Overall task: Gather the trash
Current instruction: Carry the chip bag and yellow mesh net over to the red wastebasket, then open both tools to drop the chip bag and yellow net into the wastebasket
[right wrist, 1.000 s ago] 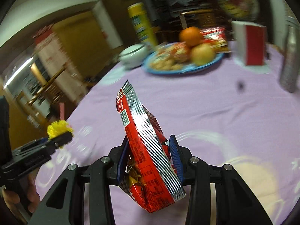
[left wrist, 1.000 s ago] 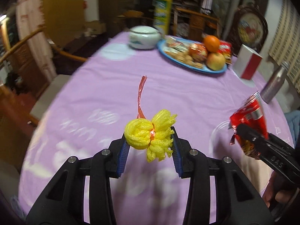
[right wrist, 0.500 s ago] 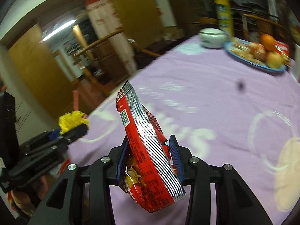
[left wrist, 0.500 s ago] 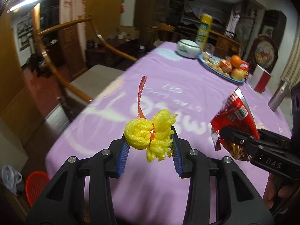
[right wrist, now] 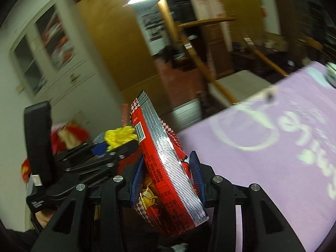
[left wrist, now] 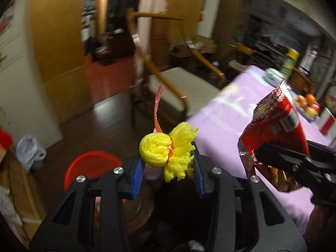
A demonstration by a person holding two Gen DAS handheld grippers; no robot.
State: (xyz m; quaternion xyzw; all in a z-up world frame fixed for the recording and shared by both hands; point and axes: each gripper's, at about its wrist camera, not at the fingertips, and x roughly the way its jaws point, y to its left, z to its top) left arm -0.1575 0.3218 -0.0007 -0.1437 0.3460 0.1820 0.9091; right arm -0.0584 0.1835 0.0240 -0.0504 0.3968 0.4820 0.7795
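Observation:
My left gripper (left wrist: 168, 166) is shut on a yellow foam fruit net (left wrist: 166, 151) with a thin red strip (left wrist: 157, 109) sticking up from it. It hangs beyond the table's edge, above the floor and close to a red basket (left wrist: 88, 168) at the lower left. My right gripper (right wrist: 166, 174) is shut on a red and silver snack bag (right wrist: 168, 163), held edge-up. In the left wrist view the snack bag (left wrist: 275, 130) and right gripper (left wrist: 260, 153) appear at the right. The right wrist view shows the left gripper (right wrist: 113, 147) with the yellow net (right wrist: 119, 136) at the left.
A table with a purple cloth (left wrist: 241, 115) lies to the right, with a plate of fruit (left wrist: 306, 105) and a yellow can (left wrist: 290, 61) far back. A wooden chair (left wrist: 178, 79) stands beside it. A plastic bag (left wrist: 29, 151) lies on the dark floor by a white cabinet (right wrist: 52, 67).
Both grippers have swung left off the table toward the floor, each still gripping its item. The red basket has come closer, and the table now lies to the right.

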